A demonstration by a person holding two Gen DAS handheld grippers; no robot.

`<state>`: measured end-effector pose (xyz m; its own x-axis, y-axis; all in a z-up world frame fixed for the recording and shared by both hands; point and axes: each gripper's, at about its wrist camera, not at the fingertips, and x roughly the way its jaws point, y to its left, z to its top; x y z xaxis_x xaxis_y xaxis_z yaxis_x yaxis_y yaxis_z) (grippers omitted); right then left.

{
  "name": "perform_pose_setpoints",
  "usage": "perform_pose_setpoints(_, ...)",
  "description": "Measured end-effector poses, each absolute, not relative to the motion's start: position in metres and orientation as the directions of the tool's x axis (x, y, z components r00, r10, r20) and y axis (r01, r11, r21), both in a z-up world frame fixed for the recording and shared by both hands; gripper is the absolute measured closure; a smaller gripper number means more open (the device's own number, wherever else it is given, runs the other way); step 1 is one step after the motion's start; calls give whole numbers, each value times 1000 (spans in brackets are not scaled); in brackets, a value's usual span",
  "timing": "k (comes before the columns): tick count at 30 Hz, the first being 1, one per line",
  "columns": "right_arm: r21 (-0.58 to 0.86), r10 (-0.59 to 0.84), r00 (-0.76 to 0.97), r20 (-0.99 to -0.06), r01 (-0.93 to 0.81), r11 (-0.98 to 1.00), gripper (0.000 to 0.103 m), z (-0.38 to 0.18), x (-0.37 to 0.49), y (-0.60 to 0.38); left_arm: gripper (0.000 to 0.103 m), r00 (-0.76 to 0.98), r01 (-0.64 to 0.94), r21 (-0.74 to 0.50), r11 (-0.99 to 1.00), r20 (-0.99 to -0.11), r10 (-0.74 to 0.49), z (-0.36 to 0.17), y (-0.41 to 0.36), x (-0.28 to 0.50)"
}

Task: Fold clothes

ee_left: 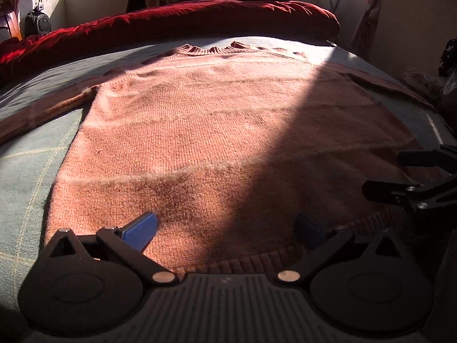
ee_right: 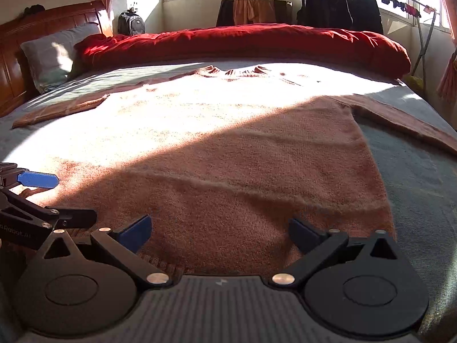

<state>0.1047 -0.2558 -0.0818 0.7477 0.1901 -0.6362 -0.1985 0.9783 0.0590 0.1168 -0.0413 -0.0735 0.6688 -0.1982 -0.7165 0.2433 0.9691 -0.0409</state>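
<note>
A salmon-orange knit sweater (ee_left: 217, 131) (ee_right: 242, 154) lies flat on the bed, collar at the far end, ribbed hem nearest me, both sleeves spread sideways. My left gripper (ee_left: 228, 228) hovers open over the hem's left half, its blue pads wide apart with only fabric below. My right gripper (ee_right: 220, 233) is open over the hem's right half. Each gripper shows in the other's view: the right gripper (ee_left: 400, 177) at the right edge, the left gripper (ee_right: 48, 197) at the left edge. Sunlight covers the sweater's far left part; the near right lies in shadow.
The bed has a grey-green checked sheet (ee_left: 25, 171) (ee_right: 422, 177). A red duvet (ee_left: 171, 20) (ee_right: 242, 43) is bunched along the far side. A pillow (ee_right: 54, 54) and wooden headboard (ee_right: 17, 57) are at the left. A clothes rack (ee_right: 340, 3) stands by the windows.
</note>
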Motion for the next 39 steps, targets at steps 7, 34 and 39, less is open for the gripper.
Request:
perform_pose_setpoints(7,98,195,783,-591,-170,981,0,-96,98,-259,1,663,218,-29,976,-730,-169,-73,-46,121)
perform_pose_setpoints(34,93,190,850,-491,-165,982,0,-43,125,-275,1,707,225,-64,972,-676,-208,-77,-51,113)
perform_pose_setpoints(39,72,169,880,-445,-152,986,0,-10,199,-278,1,706,239,-82,968,-670,-231,-76,-46,111)
